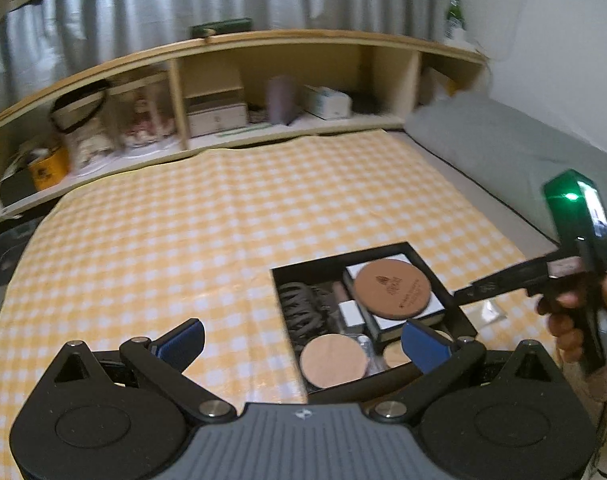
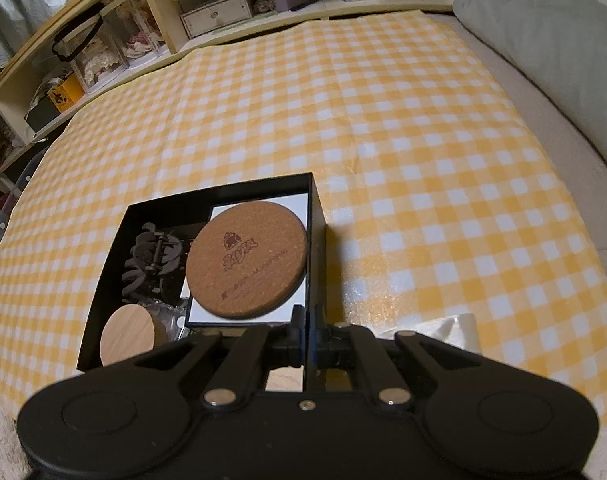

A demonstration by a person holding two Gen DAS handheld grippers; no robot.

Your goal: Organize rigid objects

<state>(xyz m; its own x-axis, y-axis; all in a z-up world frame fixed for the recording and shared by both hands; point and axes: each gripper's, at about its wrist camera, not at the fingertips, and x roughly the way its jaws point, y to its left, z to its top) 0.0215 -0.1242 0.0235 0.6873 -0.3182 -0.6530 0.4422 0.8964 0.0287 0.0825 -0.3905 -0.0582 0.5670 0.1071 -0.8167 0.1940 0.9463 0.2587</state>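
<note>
**Gripping the box wall**

Holding the right wall of the black box (image 2: 115,248), the right gripper (image 2: 309,344) has its jaws closed on that thin wall. The box lies on the yellow checked cloth (image 2: 383,120). Inside it a cork coaster (image 2: 245,258) rests on a white flat case (image 2: 295,204), a dark hair claw (image 2: 151,256) lies on the left, and a round wooden lid (image 2: 129,334) sits near the front. The left gripper (image 1: 303,338) hovers over the near part of the box with jaws wide open and empty. A shelf (image 1: 263,80) stands behind.
</note>
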